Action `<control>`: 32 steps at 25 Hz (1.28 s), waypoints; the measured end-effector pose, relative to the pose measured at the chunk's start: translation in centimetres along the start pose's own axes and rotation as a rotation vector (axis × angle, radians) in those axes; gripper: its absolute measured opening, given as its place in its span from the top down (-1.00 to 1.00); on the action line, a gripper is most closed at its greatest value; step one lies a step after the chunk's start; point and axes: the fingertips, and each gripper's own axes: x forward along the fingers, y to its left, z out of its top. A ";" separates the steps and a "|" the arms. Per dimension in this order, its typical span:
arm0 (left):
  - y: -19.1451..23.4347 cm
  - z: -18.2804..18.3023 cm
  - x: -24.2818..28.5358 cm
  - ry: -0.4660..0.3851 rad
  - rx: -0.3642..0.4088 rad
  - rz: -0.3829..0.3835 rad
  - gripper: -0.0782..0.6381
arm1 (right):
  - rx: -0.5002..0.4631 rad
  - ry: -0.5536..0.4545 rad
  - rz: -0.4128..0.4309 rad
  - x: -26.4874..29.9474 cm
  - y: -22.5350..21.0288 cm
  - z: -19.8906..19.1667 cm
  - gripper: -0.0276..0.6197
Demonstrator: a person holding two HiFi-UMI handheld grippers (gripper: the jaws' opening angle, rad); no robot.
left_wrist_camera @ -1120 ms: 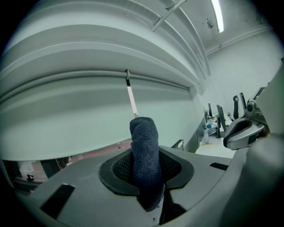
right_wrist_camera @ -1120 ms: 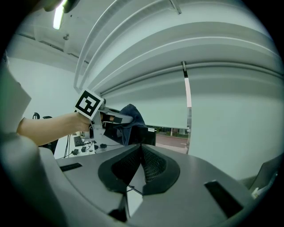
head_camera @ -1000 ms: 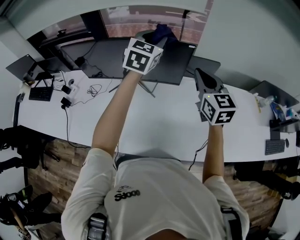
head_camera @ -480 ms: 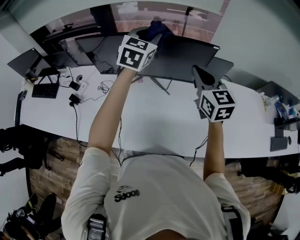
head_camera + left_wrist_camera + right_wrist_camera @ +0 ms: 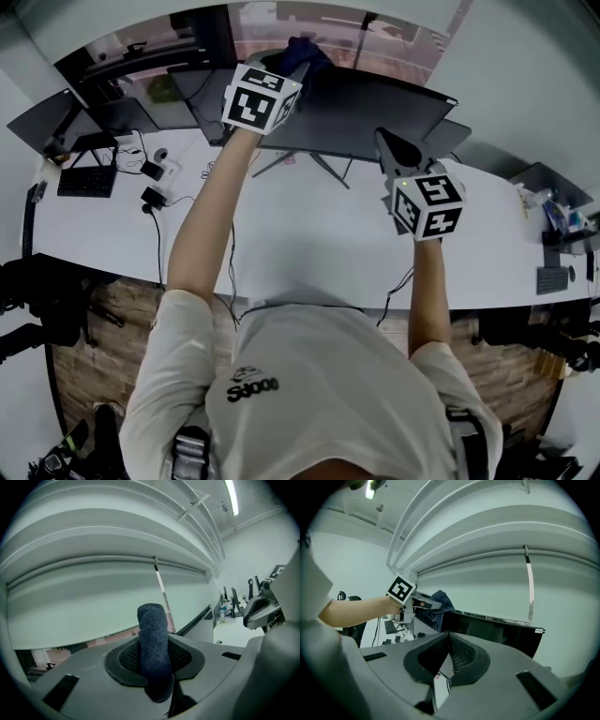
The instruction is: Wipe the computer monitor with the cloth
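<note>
Blue cloth [image 5: 152,648] pinched in left gripper [image 5: 154,662] atop the monitor [image 5: 375,112]; right gripper [image 5: 449,654] closed, empty.

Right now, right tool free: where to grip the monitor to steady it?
Probably the top edge of the monitor, right of the cloth, with the right tool coming from above: the panel is thin and upright, so the jaws can straddle it.

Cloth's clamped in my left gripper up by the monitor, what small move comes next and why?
Probably lower the left gripper a little so the cloth presses on the monitor screen. Its fingers are shut on the cloth, which sits at the monitor's top edge, seemingly not flat on the dark face.
</note>
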 end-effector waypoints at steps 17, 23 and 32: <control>14.0 -6.0 -8.1 0.010 -0.021 0.088 0.46 | -0.022 -0.014 0.043 7.5 11.0 3.1 0.90; 18.3 -7.7 -10.5 0.022 -0.020 0.089 0.46 | -0.011 -0.009 0.051 9.9 14.5 3.6 0.90; 22.3 -9.6 -13.1 -0.006 -0.060 0.104 0.46 | 0.020 -0.015 0.049 12.4 17.9 4.2 0.90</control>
